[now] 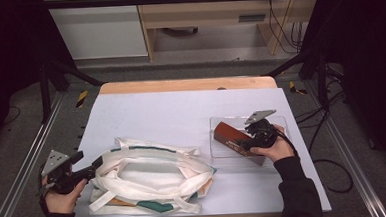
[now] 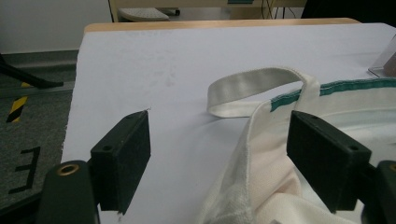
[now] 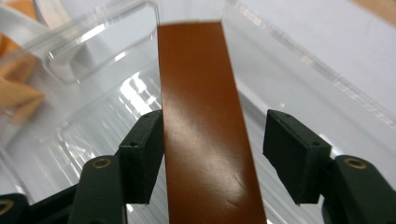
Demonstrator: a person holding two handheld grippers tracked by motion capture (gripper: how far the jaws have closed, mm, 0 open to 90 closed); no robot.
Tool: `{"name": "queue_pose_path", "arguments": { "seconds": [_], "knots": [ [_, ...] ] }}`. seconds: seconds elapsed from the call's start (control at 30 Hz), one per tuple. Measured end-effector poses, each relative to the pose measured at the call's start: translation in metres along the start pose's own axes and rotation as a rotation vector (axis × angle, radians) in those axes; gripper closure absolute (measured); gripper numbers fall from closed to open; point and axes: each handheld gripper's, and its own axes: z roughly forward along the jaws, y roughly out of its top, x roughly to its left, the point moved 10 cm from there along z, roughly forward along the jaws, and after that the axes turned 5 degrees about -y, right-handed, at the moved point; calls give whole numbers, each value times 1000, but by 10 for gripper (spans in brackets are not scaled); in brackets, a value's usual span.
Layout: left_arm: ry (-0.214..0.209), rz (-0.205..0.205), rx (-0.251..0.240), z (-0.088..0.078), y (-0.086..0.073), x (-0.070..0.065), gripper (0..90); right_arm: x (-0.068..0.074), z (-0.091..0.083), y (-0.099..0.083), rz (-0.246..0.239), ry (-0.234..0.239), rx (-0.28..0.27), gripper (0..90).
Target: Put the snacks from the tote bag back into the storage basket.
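The soft white canvas tote bag (image 1: 149,176) is lying limp near the table's front edge; the left gripper (image 2: 219,158) is standing released over its rim. In the clear plastic tray (image 1: 277,121) the stiff, glossy brown box (image 3: 205,121) is sitting between the right gripper's (image 3: 212,149) unclenched jaws, probably slippery, best pinched across its narrow sides

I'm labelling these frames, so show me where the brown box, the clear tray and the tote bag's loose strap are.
brown box (image 3: 205,121), right gripper view, on its glossy top face.
clear tray (image 1: 277,121), high view, on its far right rim.
tote bag's loose strap (image 2: 252,83), left gripper view, on the top of the loop.
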Motion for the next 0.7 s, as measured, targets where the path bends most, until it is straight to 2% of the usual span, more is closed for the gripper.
{"name": "queue_pose_path", "arguments": {
  "seconds": [0.1, 0.2, 0.27, 0.43, 0.53, 0.57, 0.63, 0.7],
  "knots": [
    [0, 0, -3, -1, 1, 0, 216, 0, -12, 6, 44, -9, -51, 448],
    [-3, 1, -7, -1, 1, 0, 216, 0, -23, 7, 79, -34, -76, 503],
    [-3, 5, -10, -1, 2, -1, 215, 1, -26, 7, 88, -44, -88, 526],
    [0, 3, -12, -2, 2, 0, 216, 8, -36, 1, 130, -67, -136, 662],
    [1, 4, -13, -2, 2, 0, 216, 13, -38, -3, 149, -46, -157, 722],
    [0, 4, -15, -2, 2, 0, 216, 15, -37, -5, 159, -32, -158, 726],
    [1, 3, -15, -3, 2, 1, 216, 15, -35, -12, 146, -41, -108, 750],
    [1, 1, -16, -3, 2, 1, 216, 17, -36, -15, 154, -31, -102, 779]
  ]
}}
